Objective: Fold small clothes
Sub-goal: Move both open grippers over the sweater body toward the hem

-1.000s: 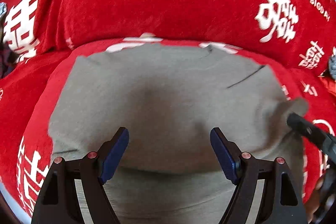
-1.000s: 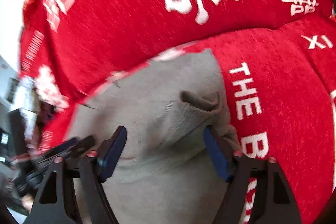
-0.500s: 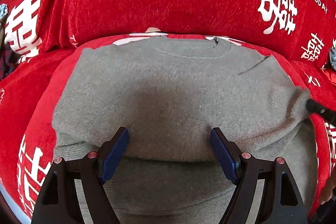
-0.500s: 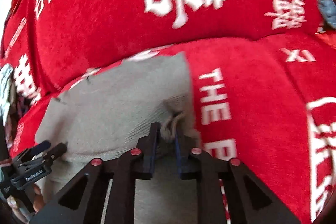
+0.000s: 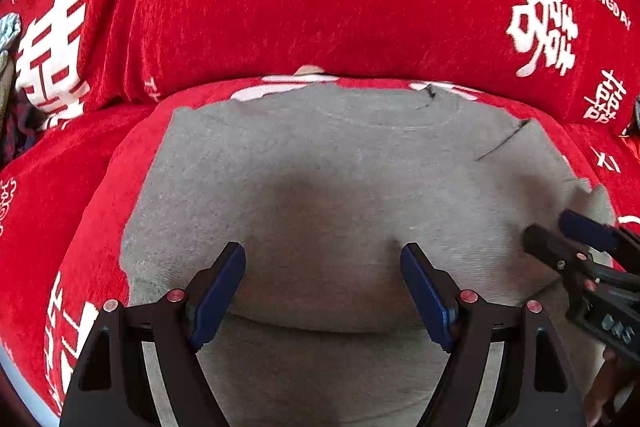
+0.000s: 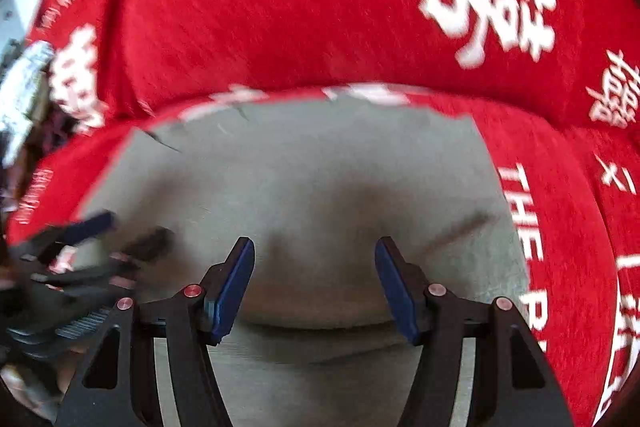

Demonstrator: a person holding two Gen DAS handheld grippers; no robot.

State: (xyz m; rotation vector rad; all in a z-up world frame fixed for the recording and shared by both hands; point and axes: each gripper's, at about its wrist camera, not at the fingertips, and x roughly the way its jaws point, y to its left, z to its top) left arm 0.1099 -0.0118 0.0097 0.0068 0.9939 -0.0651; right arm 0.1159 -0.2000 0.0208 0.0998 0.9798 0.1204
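Here, the red sofa cover (image 5: 320,7), printed with white characters, is filling both views, and the grey sweater (image 5: 340,167) is lying flat on its seat, neckline toward the backrest. Judging by the crease running across the near part, a fold of fabric is already lying over the body; the sleeve on the right side appears tucked in, though its end is sitting a little rumpled at the sweater's edge. Further folds are likely remaining before the piece is compact.

The left gripper (image 5: 324,283) is pointing steeply down over the sweater's middle, jaws spread wide, nothing between them. The right gripper (image 6: 314,281) is angling down likewise over the sweater's right half; its jaws have just been opening, and they are standing apart with no cloth between the pads.
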